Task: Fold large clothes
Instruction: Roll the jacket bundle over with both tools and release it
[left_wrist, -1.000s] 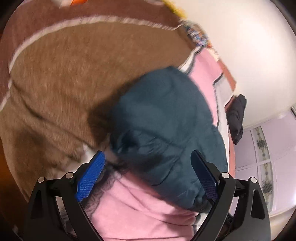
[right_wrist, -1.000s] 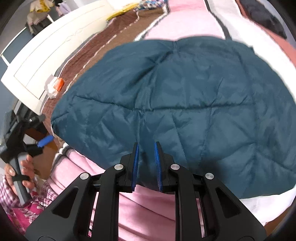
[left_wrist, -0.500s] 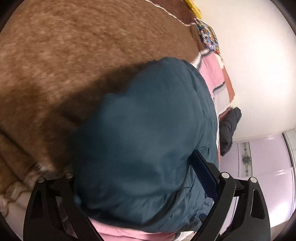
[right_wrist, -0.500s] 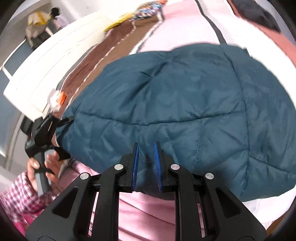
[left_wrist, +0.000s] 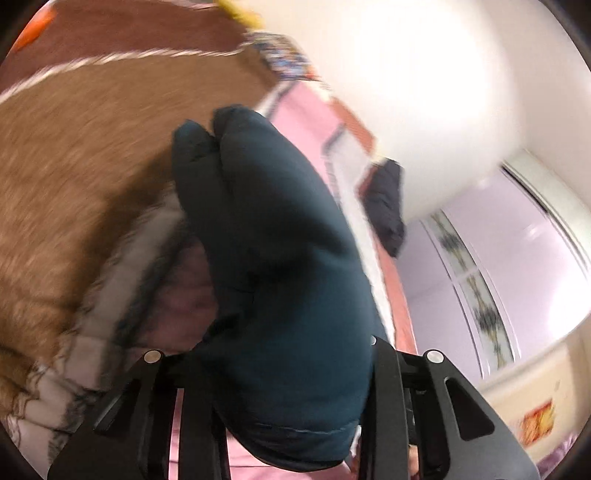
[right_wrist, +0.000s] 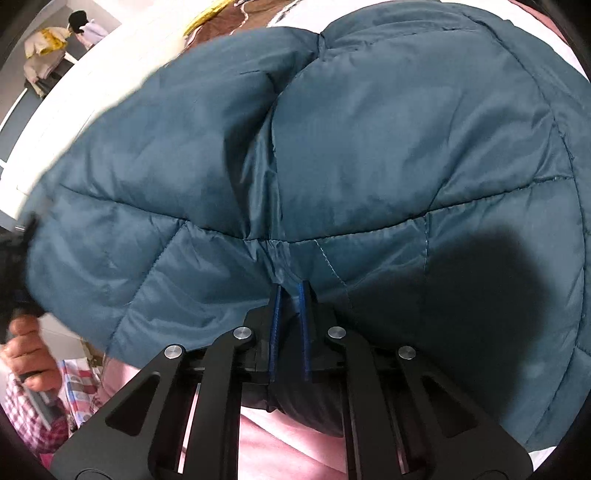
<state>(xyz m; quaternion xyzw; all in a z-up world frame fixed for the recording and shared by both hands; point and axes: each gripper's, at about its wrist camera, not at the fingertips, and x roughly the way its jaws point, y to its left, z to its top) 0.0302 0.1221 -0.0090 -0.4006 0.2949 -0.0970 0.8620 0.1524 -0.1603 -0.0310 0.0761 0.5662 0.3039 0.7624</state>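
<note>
Pinching the teal quilted jacket (right_wrist: 369, 166), right gripper (right_wrist: 290, 295) fingers nearly closed.

Left wrist view: heavy motion blur throughout; brown blanket (left_wrist: 85, 155) smeared into streaks, wardrobe doors (left_wrist: 491, 258) soft. White wall (left_wrist: 406, 74) blown out, glaring toward upper right. Teal quilted jacket (left_wrist: 280, 266) dim, almost no surface detail. Right wrist view: sharper at centre, jacket stitching (right_wrist: 480, 195) crisp; left edge smeared. Rounded dark shadow (right_wrist: 484, 273) on fabric at lower right. Even, soft indoor light. Both views strongly bowed by fisheye, black vignette at the corners.
</note>
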